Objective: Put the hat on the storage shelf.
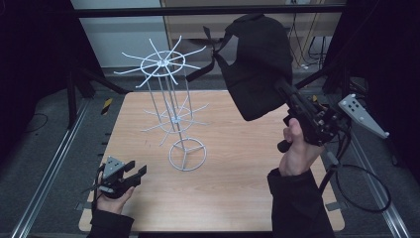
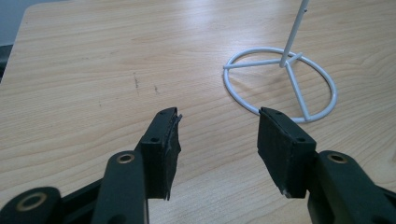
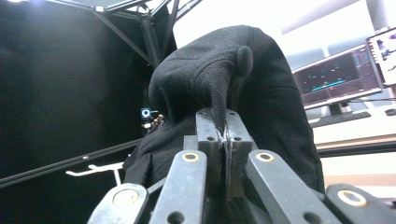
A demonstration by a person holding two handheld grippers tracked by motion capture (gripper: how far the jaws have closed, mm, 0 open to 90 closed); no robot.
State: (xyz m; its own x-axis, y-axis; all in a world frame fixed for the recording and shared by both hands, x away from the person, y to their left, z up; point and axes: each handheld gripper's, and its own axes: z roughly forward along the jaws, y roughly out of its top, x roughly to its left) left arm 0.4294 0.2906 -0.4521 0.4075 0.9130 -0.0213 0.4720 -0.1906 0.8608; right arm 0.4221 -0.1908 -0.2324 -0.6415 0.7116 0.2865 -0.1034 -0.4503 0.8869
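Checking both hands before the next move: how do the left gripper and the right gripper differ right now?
The left gripper has its jaws apart with nothing between them; the right gripper is shut on a fold of the black cap. The left gripper sits low near the table front edge, while the right gripper is raised, carrying the cap beside the white wire rack. Both have black jaws and are hand-held.

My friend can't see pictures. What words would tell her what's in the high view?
The person's right gripper holds a black cap up in the air beside a tall white wire rack on a wooden table. The left gripper, jaws open and empty, rests near the table's front left corner.
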